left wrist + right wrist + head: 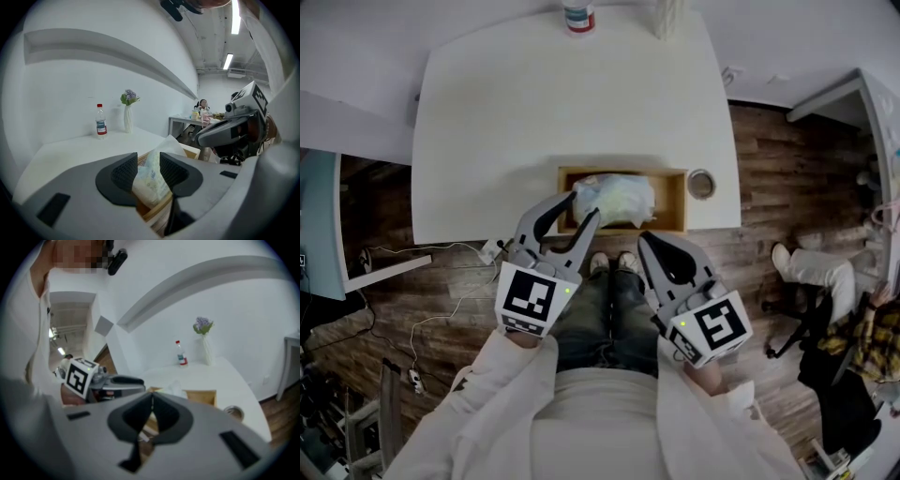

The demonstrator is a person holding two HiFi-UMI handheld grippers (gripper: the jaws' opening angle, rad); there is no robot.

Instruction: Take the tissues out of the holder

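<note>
A wooden holder (673, 180) sits at the near edge of the white table (506, 122). A soft pack of tissues (616, 198) lies in it, bulging above the rim. My left gripper (574, 216) is open, with its tips at the pack's left end. In the left gripper view the tissues (152, 180) show in the gap of the left gripper (147, 171), and the pads do not press on them. My right gripper (645, 241) hovers shut just short of the holder's near wall, nothing in it. The right gripper view shows the right gripper (151, 398) closed before the holder (204, 397).
A water bottle (578, 17) and a white vase (670, 17) stand at the table's far edge. A small round object (701, 183) lies right of the holder. Cables (441, 253) trail on the wooden floor at left. A person (825, 272) is at the right.
</note>
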